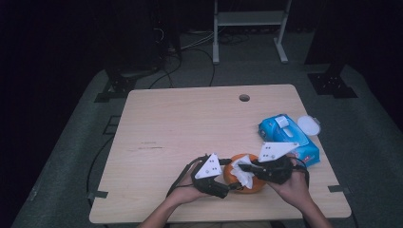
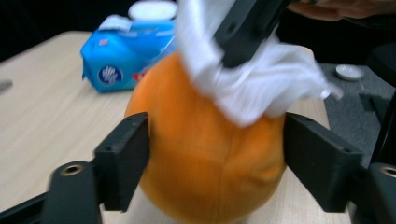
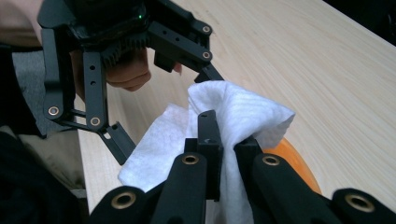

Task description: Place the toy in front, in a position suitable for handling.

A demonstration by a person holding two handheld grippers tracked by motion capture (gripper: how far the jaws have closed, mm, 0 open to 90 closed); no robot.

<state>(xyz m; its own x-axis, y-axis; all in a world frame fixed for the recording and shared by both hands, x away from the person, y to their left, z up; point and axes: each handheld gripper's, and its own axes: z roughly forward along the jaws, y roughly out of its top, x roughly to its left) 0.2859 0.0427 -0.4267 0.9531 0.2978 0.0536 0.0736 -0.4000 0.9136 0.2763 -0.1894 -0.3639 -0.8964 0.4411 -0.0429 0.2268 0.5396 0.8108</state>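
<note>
While a person works at a wooden table (image 1: 180, 123):
Task in hand: wiping an orange fruit (image 1: 244, 179) with a white wipe (image 1: 245, 176).
Fruit: near the table's front edge, between both tongs; round, firm, smooth, likely slippery.
Wipe: draped on the fruit's top; soft, light, limp.
Left gripper (image 2: 215, 163): spread, jaws flanking the fruit's sides without clearly pressing.
Right gripper (image 3: 224, 149): pressed together, pinching the wipe.
Where to hold: fruit at its widest sides; wipe by a bunched fold.
Nearby: blue wipes pack (image 1: 287, 137), to the right.
</note>
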